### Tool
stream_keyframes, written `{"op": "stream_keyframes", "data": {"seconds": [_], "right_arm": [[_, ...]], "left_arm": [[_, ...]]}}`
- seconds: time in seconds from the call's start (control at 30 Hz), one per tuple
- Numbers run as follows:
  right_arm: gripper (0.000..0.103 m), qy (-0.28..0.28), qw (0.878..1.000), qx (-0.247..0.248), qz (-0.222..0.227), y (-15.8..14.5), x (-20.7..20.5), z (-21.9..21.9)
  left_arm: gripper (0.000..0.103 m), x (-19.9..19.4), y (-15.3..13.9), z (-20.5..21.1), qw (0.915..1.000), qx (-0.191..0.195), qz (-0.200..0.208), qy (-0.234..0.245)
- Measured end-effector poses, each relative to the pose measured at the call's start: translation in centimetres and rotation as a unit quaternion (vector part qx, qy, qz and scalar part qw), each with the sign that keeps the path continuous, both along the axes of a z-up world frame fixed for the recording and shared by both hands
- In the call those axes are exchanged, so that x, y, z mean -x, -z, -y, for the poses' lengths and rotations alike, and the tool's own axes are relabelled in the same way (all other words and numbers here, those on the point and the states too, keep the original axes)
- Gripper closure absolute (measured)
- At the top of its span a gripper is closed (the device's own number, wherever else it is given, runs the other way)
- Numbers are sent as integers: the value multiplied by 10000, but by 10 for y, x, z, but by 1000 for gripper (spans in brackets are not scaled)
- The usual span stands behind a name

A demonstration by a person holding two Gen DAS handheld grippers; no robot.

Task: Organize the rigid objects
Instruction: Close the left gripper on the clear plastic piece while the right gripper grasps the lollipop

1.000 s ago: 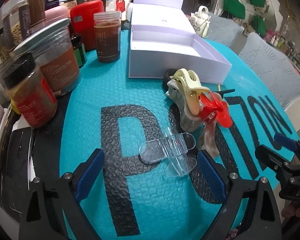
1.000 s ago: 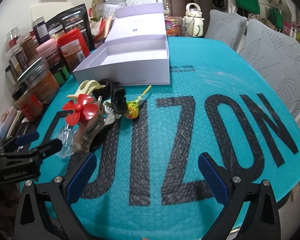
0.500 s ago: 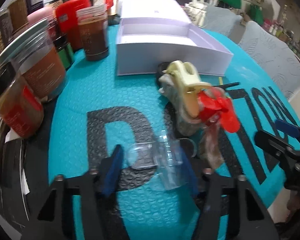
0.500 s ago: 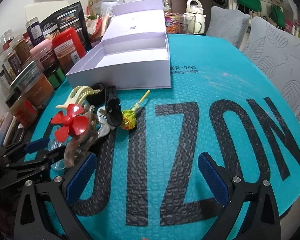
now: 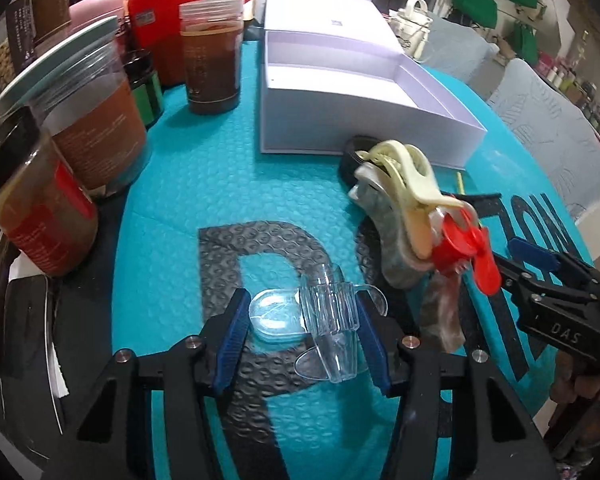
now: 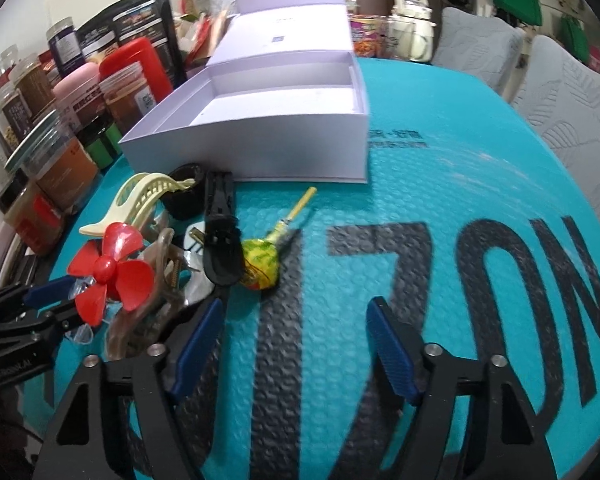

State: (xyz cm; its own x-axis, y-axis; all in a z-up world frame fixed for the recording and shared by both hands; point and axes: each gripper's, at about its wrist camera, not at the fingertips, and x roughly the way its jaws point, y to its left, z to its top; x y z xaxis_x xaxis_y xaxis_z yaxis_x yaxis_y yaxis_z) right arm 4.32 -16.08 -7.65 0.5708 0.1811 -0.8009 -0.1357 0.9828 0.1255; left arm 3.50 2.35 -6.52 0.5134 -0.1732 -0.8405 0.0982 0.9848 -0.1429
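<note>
A clear plastic clip lies on the teal mat. My left gripper has narrowed around it, one blue pad on each side. A pile of hair clips lies beside it: a cream claw clip, a grey marbled clip, a red propeller. In the right wrist view the pile shows the red propeller, a black clip and a lollipop. My right gripper is open and empty just in front of the pile. An open white box stands behind.
Several jars and food packets line the left edge of the mat. The box lid lies behind the box. A white kettle and grey chairs stand at the far right.
My left gripper moved forward and its jaws closed in around the clear clip. My right gripper moved forward toward the pile, its jaws somewhat narrower.
</note>
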Motion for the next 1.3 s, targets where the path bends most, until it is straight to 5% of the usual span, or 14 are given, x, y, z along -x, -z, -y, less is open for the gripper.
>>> {"op": "stream_keyframes", "data": {"seconds": [0.3, 0.43, 1.3], "right_arm": [[56, -403, 9989, 175, 158, 3, -19, -19], [77, -383, 9987, 280, 175, 4, -23, -20], [77, -89, 9992, 256, 296, -8, 31, 5]], "left_arm": [[51, -7, -3, -4, 10000, 26, 3, -64], [51, -10, -3, -2, 10000, 41, -22, -56], [51, 19, -21, 2, 9990, 276, 362, -2]]}}
